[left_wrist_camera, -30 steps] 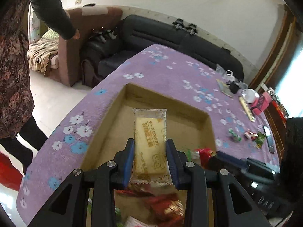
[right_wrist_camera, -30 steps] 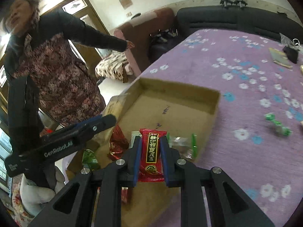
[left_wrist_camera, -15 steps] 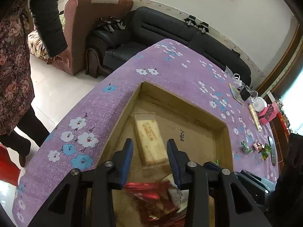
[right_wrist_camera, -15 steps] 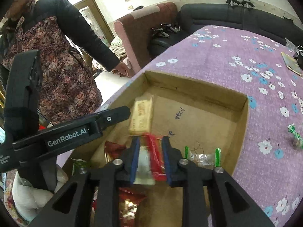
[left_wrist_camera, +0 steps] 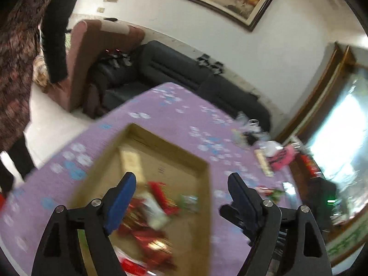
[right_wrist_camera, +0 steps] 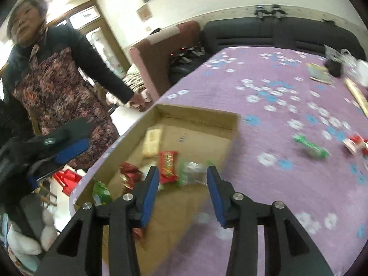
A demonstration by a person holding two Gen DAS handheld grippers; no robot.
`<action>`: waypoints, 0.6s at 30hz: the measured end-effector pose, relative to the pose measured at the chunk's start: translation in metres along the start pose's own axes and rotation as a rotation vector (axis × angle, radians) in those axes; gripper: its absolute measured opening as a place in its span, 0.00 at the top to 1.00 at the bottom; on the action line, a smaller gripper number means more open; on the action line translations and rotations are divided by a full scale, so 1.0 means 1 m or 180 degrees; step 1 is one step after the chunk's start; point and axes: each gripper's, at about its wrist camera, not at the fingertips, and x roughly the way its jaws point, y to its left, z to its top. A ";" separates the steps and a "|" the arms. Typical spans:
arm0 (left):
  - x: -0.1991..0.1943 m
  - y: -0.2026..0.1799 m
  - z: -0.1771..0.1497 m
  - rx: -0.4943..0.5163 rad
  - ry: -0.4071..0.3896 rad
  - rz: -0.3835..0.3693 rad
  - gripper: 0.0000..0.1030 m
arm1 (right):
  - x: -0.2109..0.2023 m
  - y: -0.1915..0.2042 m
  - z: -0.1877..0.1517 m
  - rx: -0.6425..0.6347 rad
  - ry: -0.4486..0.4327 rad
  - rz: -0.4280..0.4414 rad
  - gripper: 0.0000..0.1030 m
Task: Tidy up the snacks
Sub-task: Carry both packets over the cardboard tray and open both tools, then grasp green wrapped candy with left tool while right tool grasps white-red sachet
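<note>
A shallow cardboard box [right_wrist_camera: 197, 113] lies on the purple flowered tablecloth [right_wrist_camera: 276, 105]. In it lie a pale yellow biscuit pack [right_wrist_camera: 151, 139], a red snack packet [right_wrist_camera: 168, 166] and several other wrappers. My right gripper [right_wrist_camera: 182, 179] is open and empty above the box's near end. My left gripper [left_wrist_camera: 181, 191] is open wide and empty above the box [left_wrist_camera: 168, 151]; the biscuit pack [left_wrist_camera: 130, 158] and red wrappers [left_wrist_camera: 158, 191] show blurred below it. A green candy [right_wrist_camera: 310, 146] and a red-white snack [right_wrist_camera: 355, 142] lie loose on the cloth to the right.
A woman in a floral apron [right_wrist_camera: 55, 87] stands at the table's left edge. A dark sofa [right_wrist_camera: 276, 34] and a brown armchair [right_wrist_camera: 161, 53] stand behind the table. Small items [left_wrist_camera: 269, 156] lie at the far right of the table.
Both grippers have opened and let go: the biscuit pack and the red packet now lie in the box. Both grippers have lifted and pulled back, the left one swinging right.
</note>
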 end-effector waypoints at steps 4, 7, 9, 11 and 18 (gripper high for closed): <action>-0.005 -0.018 -0.019 -0.0079 0.0125 -0.0303 0.17 | -0.037 -0.045 -0.017 0.0201 -0.0148 -0.0194 0.59; -0.003 -0.036 -0.030 0.0033 0.0194 -0.0231 0.17 | -0.062 -0.083 -0.028 0.0354 -0.0222 -0.0367 0.59; 0.000 -0.046 -0.035 0.0093 0.0243 -0.0200 0.17 | -0.079 -0.112 -0.035 0.0490 -0.0280 -0.0515 0.60; 0.001 -0.055 -0.041 0.0145 0.0258 -0.0203 0.17 | -0.101 -0.147 -0.043 0.0686 -0.0364 -0.0702 0.60; 0.027 -0.090 -0.060 0.0386 0.0480 -0.0252 0.17 | -0.137 -0.227 -0.050 0.1165 -0.0463 -0.0998 0.60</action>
